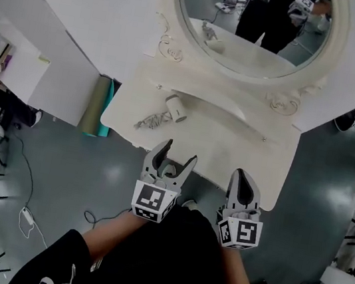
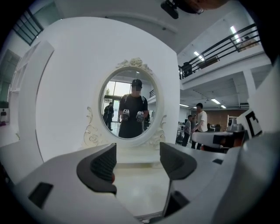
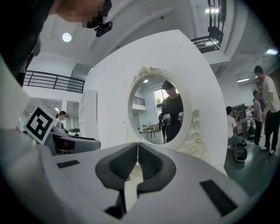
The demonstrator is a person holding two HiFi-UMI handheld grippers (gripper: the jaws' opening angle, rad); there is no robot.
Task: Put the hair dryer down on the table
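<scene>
Lying on tbl: hair dryer, indistinct.

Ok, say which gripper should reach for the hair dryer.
Left. The left gripper is open and nearer the hair dryer lying on the table; the right gripper is shut and farther.

A: Where does the dryer lie?
B: On the table, toward its left end, with the cord just beside it, nearer the front edge.
A: And behind it?
B: The mirror, upright at the table's back.
A: The grippers?
B: Both at the front edge — left gripper just before the dryer, right gripper to its right, apart.
</scene>
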